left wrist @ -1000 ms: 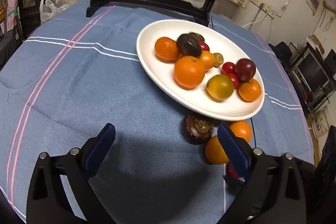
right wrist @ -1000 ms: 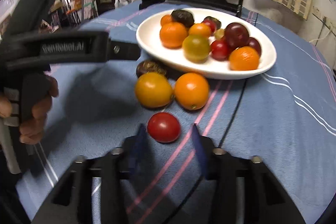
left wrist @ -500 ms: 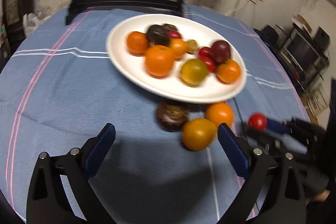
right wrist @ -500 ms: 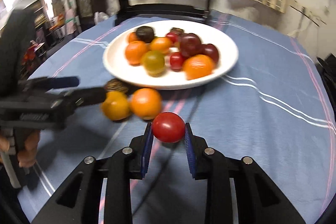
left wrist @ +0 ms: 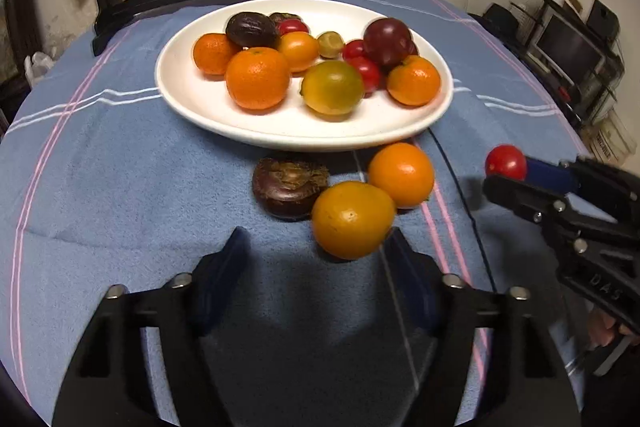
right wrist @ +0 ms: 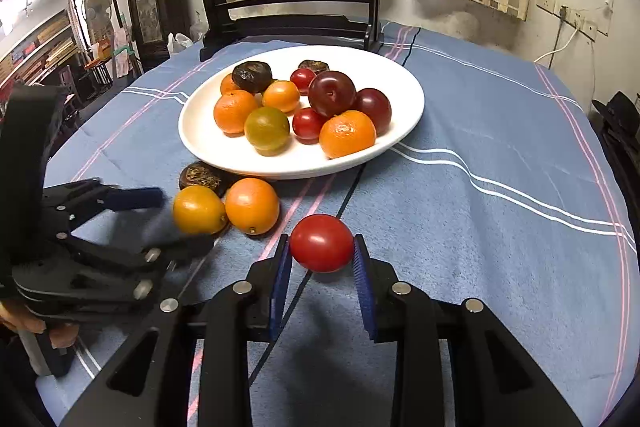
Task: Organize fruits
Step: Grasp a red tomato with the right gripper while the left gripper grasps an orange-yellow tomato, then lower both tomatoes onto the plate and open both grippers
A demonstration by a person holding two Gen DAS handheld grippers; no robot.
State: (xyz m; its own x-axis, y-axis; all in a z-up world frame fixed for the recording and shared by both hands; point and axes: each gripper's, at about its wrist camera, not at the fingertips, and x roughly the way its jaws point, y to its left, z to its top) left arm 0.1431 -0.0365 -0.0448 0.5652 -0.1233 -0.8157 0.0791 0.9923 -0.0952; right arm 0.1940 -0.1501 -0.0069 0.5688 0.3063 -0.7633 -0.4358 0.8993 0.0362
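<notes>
Presently most fruit sits on the white plate [right wrist: 404, 131]. Right gripper [right wrist: 322, 259] fingers clamp the red tomato [right wrist: 322, 243] above the table [right wrist: 480, 227]. Left gripper [left wrist: 316, 259] fingers, closing, straddle the yellow-orange fruit [left wrist: 352, 219], not yet gripping. One orange [left wrist: 401, 174] and a dark fruit [left wrist: 289, 191] remain off-plate.

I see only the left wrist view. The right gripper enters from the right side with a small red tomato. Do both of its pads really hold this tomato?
Observer: Yes. In the right wrist view the red tomato sits between the two blue pads of the right gripper, and each pad presses one side.
Operator: And is my left gripper around the yellow-orange citrus?
Observer: From that view the left gripper straddles the yellow-orange citrus. Its jaws are closing, but blur hides whether they touch it.
</notes>
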